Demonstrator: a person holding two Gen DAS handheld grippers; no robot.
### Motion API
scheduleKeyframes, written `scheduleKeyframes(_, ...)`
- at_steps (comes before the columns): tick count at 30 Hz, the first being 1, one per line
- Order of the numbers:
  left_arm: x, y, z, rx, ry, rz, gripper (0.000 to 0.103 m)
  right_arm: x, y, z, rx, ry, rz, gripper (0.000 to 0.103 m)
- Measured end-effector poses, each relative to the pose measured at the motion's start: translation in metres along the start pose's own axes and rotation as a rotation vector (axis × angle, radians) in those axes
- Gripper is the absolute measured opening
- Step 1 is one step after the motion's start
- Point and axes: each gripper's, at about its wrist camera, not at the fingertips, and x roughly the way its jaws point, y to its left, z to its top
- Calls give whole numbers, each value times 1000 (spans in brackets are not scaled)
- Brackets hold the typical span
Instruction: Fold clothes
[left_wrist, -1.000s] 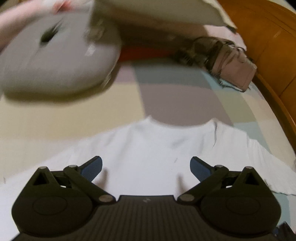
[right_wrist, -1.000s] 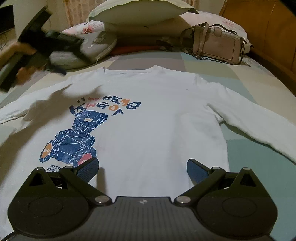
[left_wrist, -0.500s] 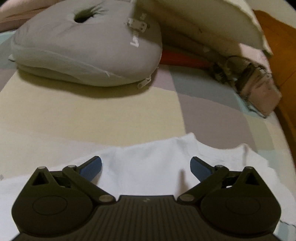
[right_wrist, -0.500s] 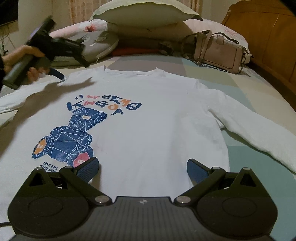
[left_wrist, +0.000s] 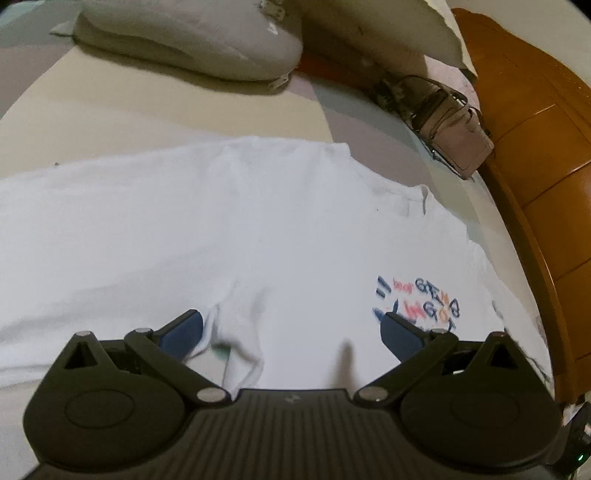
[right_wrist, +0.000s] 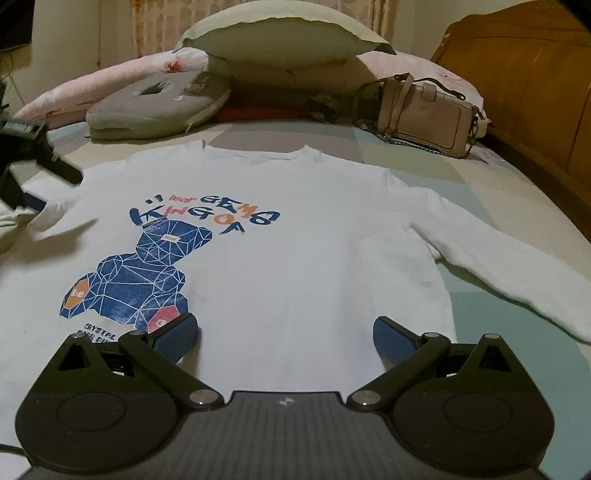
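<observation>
**Flat sweatshirt, two open grippers: where a fold could slip**

The white sweatshirt (right_wrist: 295, 236) lies spread print-up across the middle of the bed (right_wrist: 517, 192), collar toward the head edge where the pillows are, its one fully visible sleeve (right_wrist: 517, 273) stretched toward the side edge by the wooden bed frame (right_wrist: 535, 92). The other sleeve runs out past the opposite side of the view.

The left gripper (left_wrist: 291, 332) hangs low over the shoulder and armpit area, fingers (left_wrist: 183, 332) spread apart with nothing between them; a small ridge of cloth (left_wrist: 236, 347) puckers just beside one finger. The right gripper (right_wrist: 284, 336) hovers over the hem area, its fingers likewise apart and empty.

Risks, as I judge them: closing on that pucker could catch only the top layer, so the back panel lags and the fold creases. Uneven lifting by the two grippers would skew the body. A swung sleeve could reach the handbag (right_wrist: 428, 114) near the head corner, or drag the soft cloth off line.
</observation>
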Motion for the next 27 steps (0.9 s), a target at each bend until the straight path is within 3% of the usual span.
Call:
scheduleKeyframes(3,-12,-2,-11,43,44,-11,101,-6,1,-3,8,5,-28,103)
scheduleKeyframes(8,-41,-9,-22,117,-59,-24,101,-46,10,-6,-35,21,-85,103)
scheduleKeyframes(12,-34,-27,-31,140,-54,-150,102,-81,19,-8,-48,33,-100,103)
scheduleKeyframes(21,-28,-20,-52,246,-101,119,100,-132,42,-34,-48,93,-145,103)
scheduleKeyframes(27,-62,-57,-89,422,-156,-32,102,-157,38,-42,-6,80,-175,103)
